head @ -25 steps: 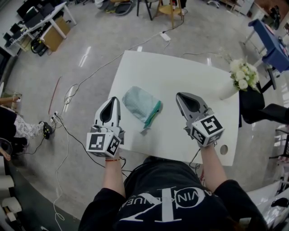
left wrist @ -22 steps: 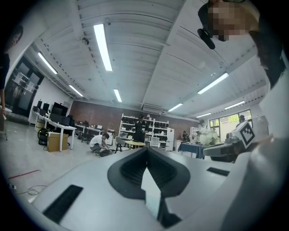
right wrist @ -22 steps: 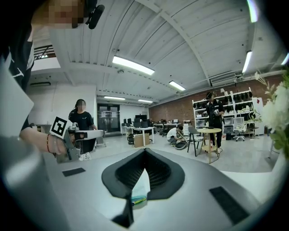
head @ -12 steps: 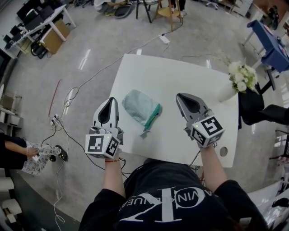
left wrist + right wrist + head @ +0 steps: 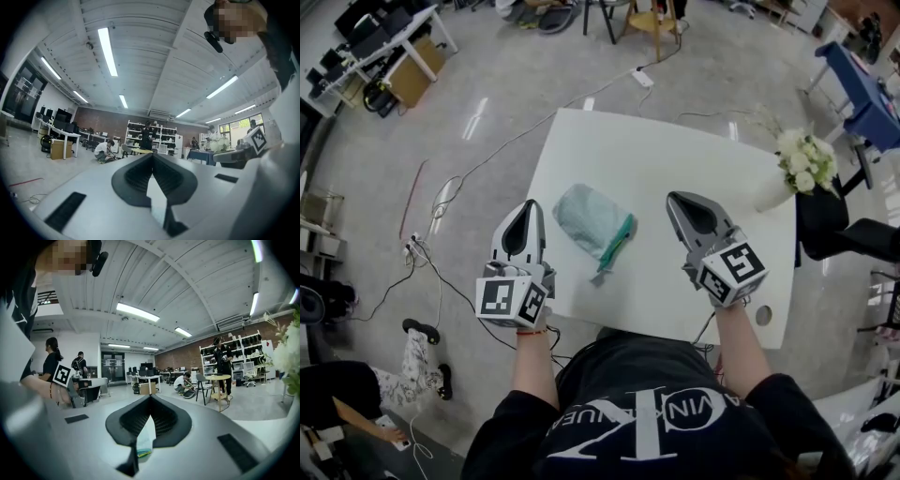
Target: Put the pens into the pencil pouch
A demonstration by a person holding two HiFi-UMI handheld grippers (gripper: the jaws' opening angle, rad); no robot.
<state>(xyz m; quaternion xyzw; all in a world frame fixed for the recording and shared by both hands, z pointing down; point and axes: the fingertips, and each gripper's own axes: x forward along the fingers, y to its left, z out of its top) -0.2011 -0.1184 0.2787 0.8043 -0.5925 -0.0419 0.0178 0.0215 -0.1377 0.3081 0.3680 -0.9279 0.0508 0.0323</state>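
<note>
Left hand-held gripper [image 5: 528, 211] and right hand-held gripper [image 5: 678, 200]: jaws together, empty.
Pencil pouch [image 5: 592, 221] lies flat on the tabletop [image 5: 675, 150] between them, touching neither. Looks soft, light, floppy fabric (no loose pens in sight); I'd pinch the green zip edge [image 5: 622, 234] to hold it open.

- The pouch [image 5: 592, 221]: pale teal, soft, lying flat and slantwise (green zip edge on its right).
- It rests mid-table [image 5: 675, 169], before me.
</note>
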